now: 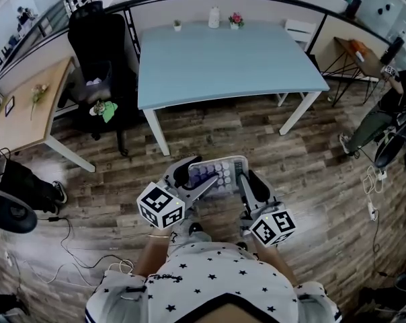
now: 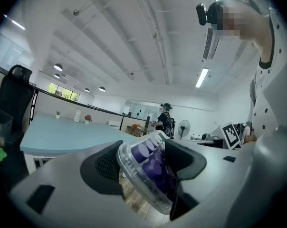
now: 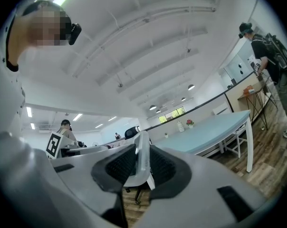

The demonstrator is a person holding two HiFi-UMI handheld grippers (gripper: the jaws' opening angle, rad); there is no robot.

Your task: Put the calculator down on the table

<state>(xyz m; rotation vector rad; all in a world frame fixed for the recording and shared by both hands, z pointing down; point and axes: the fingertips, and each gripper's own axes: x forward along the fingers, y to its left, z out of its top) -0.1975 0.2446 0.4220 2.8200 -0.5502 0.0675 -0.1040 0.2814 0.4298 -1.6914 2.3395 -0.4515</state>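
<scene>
A grey calculator (image 1: 216, 174) with purple keys hangs over the wooden floor, in front of the light-blue table (image 1: 223, 66). My left gripper (image 1: 192, 182) is shut on its left side, and my right gripper (image 1: 247, 182) is shut on its right edge. In the left gripper view the calculator (image 2: 146, 167) sits tilted between the black pads, with my left gripper (image 2: 144, 166) closed on it. Seen from the right gripper, the calculator (image 3: 142, 158) stands on edge between the pads of my right gripper (image 3: 141, 167). The table (image 2: 62, 133) lies ahead and apart from it.
A white bottle (image 1: 214, 17), a flower pot (image 1: 236, 20) and a small plant (image 1: 177, 25) stand at the table's far edge. A black office chair (image 1: 99, 46) and a wooden desk (image 1: 25, 110) are at the left. A person (image 1: 391, 99) is at the right. Cables (image 1: 68, 237) lie on the floor.
</scene>
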